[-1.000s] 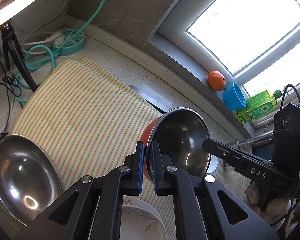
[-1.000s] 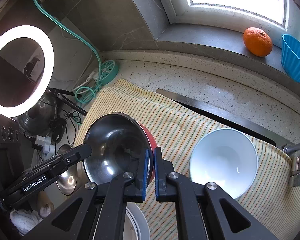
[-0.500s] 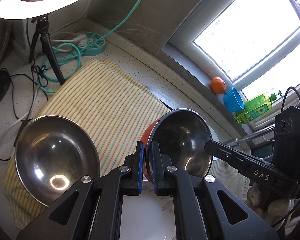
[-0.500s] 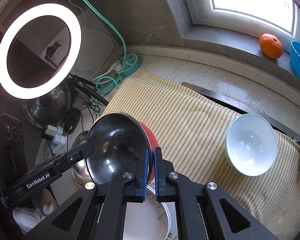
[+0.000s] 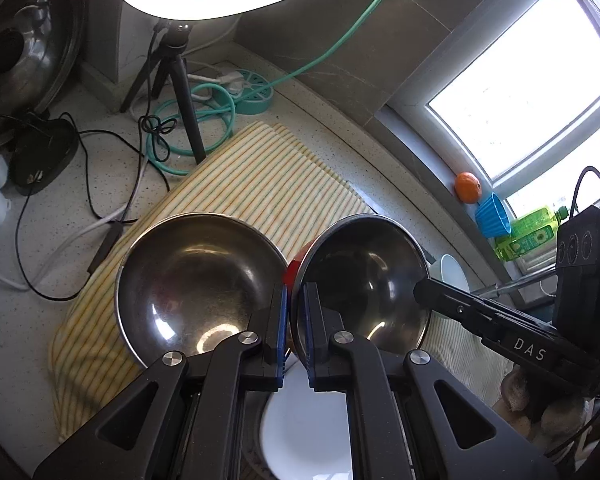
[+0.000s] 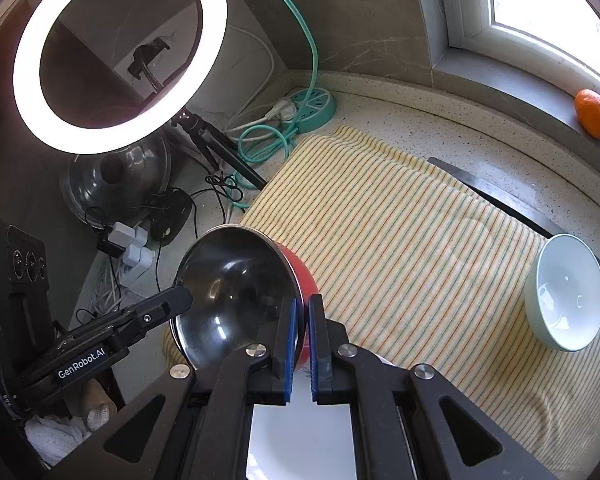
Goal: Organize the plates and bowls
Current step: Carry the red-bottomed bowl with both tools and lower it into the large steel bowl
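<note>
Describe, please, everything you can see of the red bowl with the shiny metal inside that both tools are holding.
The red-outside, steel-lined round bowl is held tilted on edge above the yellow striped cloth, its mirror-like dark interior facing the left tool, its glossy red outer wall showing only as a sliver. Both tools are shut on its thin rim: the left tool's blue pads at one side, the right tool at the opposite side. Nothing lies inside it. Below it sits a white plate.

Steel bowl (image 5: 196, 280) on striped cloth (image 5: 268, 184)
</note>
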{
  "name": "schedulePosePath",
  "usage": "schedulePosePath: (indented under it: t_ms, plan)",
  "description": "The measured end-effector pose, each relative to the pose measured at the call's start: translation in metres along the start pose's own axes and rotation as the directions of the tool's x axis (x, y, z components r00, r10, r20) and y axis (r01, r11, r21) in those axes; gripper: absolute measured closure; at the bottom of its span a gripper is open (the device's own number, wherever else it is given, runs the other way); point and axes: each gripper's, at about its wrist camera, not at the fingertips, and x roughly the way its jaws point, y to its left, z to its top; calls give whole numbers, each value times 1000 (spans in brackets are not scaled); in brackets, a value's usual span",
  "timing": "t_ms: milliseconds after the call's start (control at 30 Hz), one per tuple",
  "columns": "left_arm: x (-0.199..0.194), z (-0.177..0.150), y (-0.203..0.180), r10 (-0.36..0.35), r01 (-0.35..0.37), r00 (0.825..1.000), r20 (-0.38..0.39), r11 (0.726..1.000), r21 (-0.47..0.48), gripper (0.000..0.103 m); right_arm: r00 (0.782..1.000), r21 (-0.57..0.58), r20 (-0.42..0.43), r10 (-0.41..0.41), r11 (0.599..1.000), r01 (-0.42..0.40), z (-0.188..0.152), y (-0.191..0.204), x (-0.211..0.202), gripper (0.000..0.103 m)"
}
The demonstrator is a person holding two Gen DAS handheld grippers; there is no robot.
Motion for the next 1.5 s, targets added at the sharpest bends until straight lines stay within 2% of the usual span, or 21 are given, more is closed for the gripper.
schedulePosePath:
  t_ms: [267,567,900,1500]
  plan:
    - [-3,2,30,73,-73,997,-2,997,-10,97,999,-30,-36,23,999,-24,-1,28,27,97]
    - [2,6,57,132,-133,991,-12,991,-15,97,997,-55,-80,10,998,-14,-5,51,59,97]
    - [14,3,69,177,-177,984,-29,984,13,97,992,-71,-120,-28,997,19,-9,58,89,98]
    - [33,0,73,225,-223,973,-55,974,45,97,986,-110,-140,-90,991,75,-11,61,110,97]
